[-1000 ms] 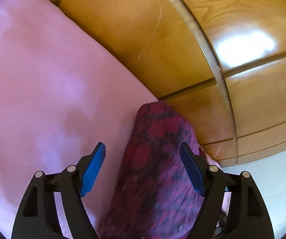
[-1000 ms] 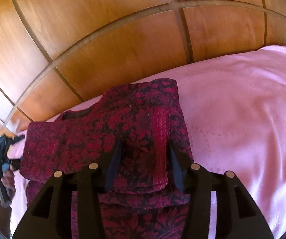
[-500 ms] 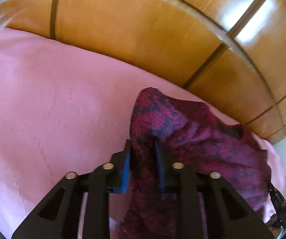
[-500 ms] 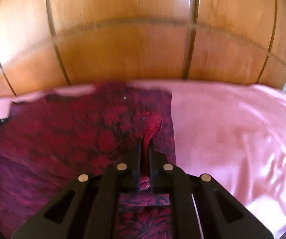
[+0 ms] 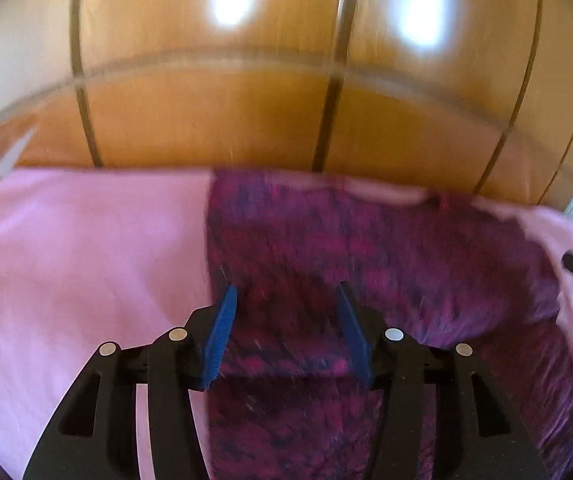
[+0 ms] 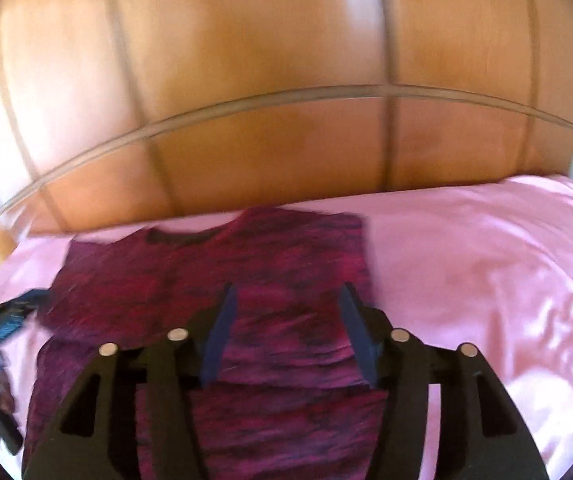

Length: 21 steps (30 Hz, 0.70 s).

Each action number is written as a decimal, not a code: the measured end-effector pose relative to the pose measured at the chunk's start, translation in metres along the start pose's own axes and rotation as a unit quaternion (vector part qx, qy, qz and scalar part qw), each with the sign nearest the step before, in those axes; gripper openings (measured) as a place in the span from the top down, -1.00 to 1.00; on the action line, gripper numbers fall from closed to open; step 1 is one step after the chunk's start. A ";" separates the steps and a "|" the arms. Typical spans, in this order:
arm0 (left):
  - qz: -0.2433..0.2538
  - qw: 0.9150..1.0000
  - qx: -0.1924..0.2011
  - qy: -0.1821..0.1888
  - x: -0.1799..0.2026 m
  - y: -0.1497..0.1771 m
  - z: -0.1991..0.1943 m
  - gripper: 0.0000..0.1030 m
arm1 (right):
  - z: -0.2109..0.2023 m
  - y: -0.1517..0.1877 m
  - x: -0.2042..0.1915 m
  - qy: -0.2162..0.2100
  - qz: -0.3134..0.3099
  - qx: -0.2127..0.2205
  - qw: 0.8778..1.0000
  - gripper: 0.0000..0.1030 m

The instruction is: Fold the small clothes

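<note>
Black plastic frames with blue pads form the nearest elements in both wrist views. The left hand-held gripper (image 5: 284,330) is held with its jaws spread wide and nothing between them; the right hand-held gripper (image 6: 286,330) is likewise spread wide and grips nothing. Both are positioned over the near part of the garment, which suggests that a fold has been laid down and let go, or that a new hold is being lined up; which of the two applies cannot be determined.

Beyond the pads, the dark red patterned top (image 6: 222,292) is seen lying flat on the pink bedsheet (image 6: 486,280). A straight horizontal edge crosses the cloth just beyond the pads, so an upper layer is judged to be doubled over a lower one. The neckline is turned toward the far side, close to the bed's far edge. The garment is placed on the sheet's smooth part, presumably so that creases can be pressed flat.

Farthest away, the wooden panelled wardrobe front (image 6: 286,140) fills the background directly behind the bed.

No brand, label or writing can be read on any surface; both views are motion-blurred.
</note>
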<state>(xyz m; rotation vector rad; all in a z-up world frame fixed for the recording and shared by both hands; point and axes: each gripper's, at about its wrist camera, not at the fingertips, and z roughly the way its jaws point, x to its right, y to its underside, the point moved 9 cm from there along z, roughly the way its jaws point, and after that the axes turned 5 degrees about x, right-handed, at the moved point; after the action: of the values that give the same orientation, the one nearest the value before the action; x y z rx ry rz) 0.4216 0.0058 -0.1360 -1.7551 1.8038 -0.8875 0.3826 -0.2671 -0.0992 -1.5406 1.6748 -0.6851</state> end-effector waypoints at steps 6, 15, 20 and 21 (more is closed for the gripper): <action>-0.031 0.999 -0.013 -0.018 -0.008 0.009 0.026 0.02 | 0.054 0.042 -0.022 0.027 -0.074 -0.061 0.995 -0.18; -0.032 0.997 0.012 -0.063 -0.003 0.015 -0.011 0.02 | 0.071 0.037 -0.018 0.048 -0.091 -0.029 0.994 -0.21; -0.031 0.996 0.045 -0.066 0.001 0.021 -0.054 -0.21 | 0.068 0.040 -0.023 0.049 -0.093 -0.020 0.994 -0.22; -0.033 0.996 0.053 -0.067 0.001 0.023 -0.063 -0.26 | 0.067 0.040 -0.022 0.050 -0.093 -0.019 0.994 -0.22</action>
<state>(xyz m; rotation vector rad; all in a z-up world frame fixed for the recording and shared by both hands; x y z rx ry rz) 0.3602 0.0125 -0.1095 -1.7717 1.5930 -0.8538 0.4134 -0.2330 -0.1662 -1.7286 1.6384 -0.8444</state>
